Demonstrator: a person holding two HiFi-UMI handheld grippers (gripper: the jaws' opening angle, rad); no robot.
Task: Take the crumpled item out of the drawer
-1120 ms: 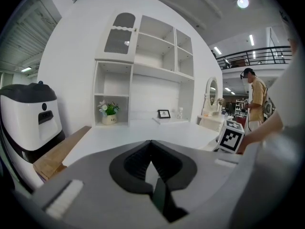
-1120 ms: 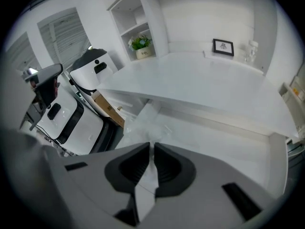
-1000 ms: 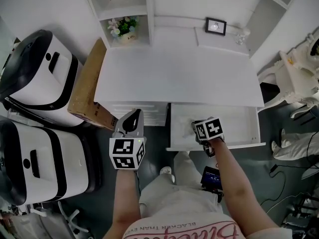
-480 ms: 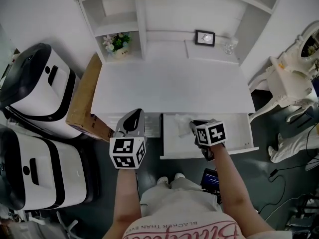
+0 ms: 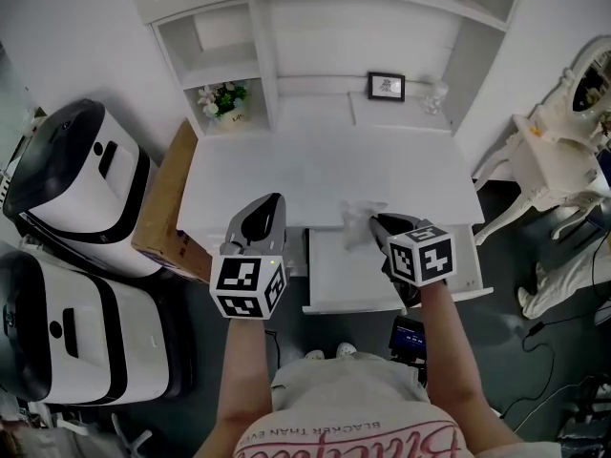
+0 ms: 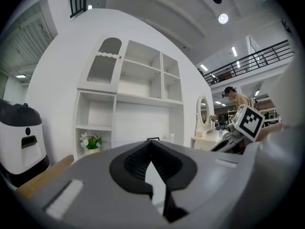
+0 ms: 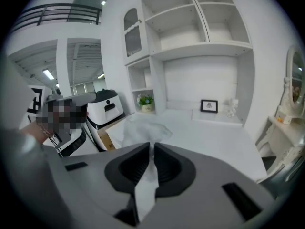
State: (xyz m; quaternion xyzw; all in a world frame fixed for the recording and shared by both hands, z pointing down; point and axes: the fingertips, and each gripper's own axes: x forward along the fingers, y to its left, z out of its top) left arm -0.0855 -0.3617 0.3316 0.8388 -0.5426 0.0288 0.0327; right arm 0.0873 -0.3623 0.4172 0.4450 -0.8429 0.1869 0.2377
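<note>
The crumpled item (image 5: 356,223) is a white, thin wad held above the front edge of the white desk (image 5: 315,165), over the open drawer (image 5: 346,273). My right gripper (image 5: 375,220) is shut on it. In the right gripper view the crumpled item (image 7: 143,128) is pinched between the dark jaws of the right gripper (image 7: 151,146) and bunches out beyond them. My left gripper (image 5: 273,199) hovers left of the drawer at the desk's front edge. In the left gripper view the left gripper (image 6: 151,141) is shut with nothing in it.
Two large white-and-black machines (image 5: 72,184) (image 5: 67,327) and a cardboard box (image 5: 162,198) stand left of the desk. A flower pot (image 5: 222,99) sits in the shelf niche; a picture frame (image 5: 386,86) and a glass piece (image 5: 435,93) stand at the desk's back. A white ornate chair (image 5: 558,132) is at right.
My right gripper has lifted the crumpled item out of the drawer and up toward the desk's front edge. The left gripper has risen a little.
</note>
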